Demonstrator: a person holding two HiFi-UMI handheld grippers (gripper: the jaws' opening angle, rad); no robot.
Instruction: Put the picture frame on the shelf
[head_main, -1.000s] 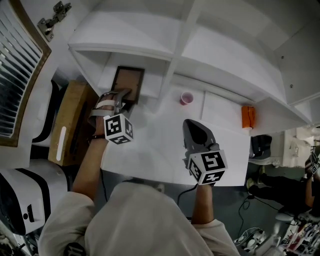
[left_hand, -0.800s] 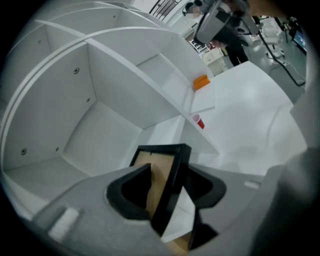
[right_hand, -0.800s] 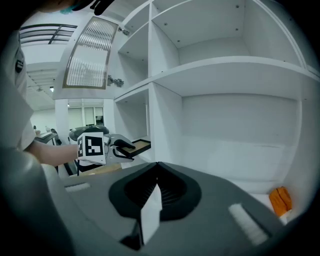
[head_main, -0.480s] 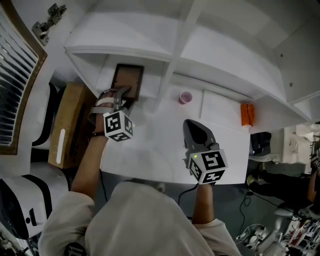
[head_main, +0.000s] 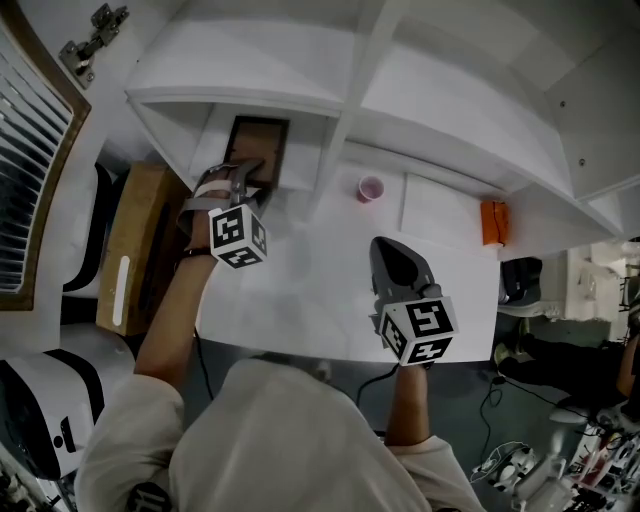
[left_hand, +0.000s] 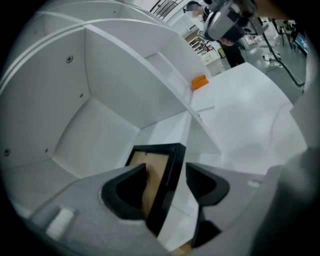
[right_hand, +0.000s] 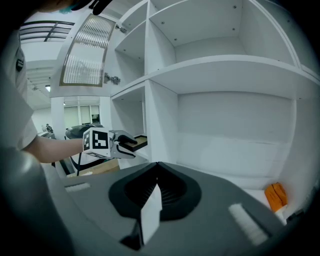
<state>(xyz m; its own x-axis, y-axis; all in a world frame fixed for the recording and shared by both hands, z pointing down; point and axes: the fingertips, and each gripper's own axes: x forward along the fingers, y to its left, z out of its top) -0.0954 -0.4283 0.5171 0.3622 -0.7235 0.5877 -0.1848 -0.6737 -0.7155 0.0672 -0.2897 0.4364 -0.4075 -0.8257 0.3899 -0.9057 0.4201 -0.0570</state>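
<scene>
A dark picture frame (head_main: 258, 148) with a brown back stands in the lower left cubby of the white shelf (head_main: 240, 95). My left gripper (head_main: 248, 180) reaches into that cubby. In the left gripper view the frame (left_hand: 159, 148) stands on edge between the jaws of the left gripper (left_hand: 166, 171). The jaws are opening, and a white gap shows between the right pad and the frame's rim. My right gripper (head_main: 392, 262) hovers over the white table, shut and empty. From the right gripper view the left gripper (right_hand: 127, 145) sits at the frame (right_hand: 140, 141).
A small pink cup (head_main: 371, 188) stands at the foot of the shelf. An orange object (head_main: 495, 225) lies at the right end. A brown box (head_main: 135, 240) sits left of the table (head_main: 320, 300). An upright divider (head_main: 335, 150) bounds the cubby on the right.
My left gripper has edged a little deeper toward the cubby with the frame. The right gripper has stayed in place.
</scene>
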